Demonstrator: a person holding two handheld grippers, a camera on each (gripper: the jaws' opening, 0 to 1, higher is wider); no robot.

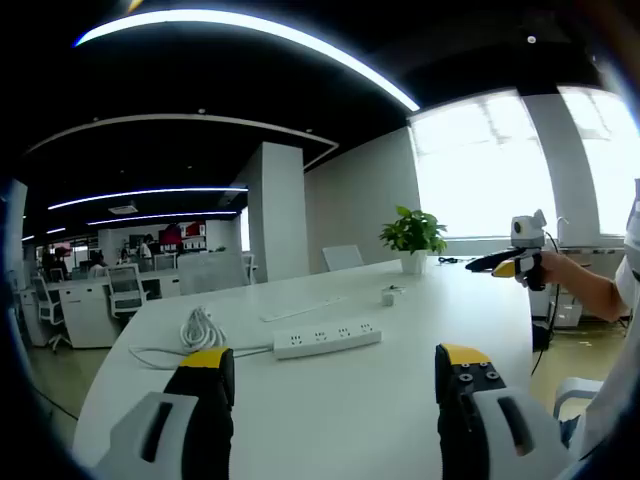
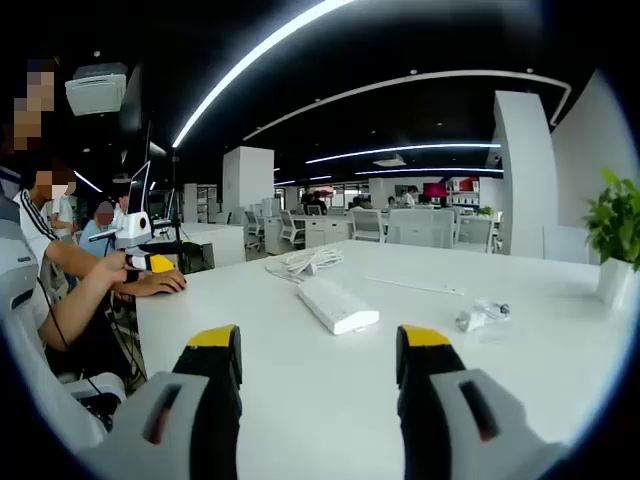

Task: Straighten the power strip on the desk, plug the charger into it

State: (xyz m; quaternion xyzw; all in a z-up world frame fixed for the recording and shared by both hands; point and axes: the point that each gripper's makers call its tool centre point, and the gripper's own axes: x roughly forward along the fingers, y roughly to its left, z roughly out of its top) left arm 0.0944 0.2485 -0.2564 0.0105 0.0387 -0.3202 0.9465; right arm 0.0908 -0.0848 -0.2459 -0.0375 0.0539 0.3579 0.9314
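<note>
Potted plant [image 1: 414, 237] at the desk's far edge, office chairs [image 2: 367, 224] behind, ceiling light strip [image 1: 250, 30]

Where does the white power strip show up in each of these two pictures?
Left gripper view: power strip lies centre, lengthwise across the desk, beyond the jaws.
Right gripper view: power strip sits centre, pointing away, end-on.
Shared landmark: the potted plant, far right in the right gripper view.

The sockets of the power strip [image 1: 327, 339] are seen too small to be counted. The charger [image 2: 481, 314] is rendered as a small blur, its prongs unreadable. The potted plant [image 2: 619, 238] is cut off by the right gripper view's edge.
</note>
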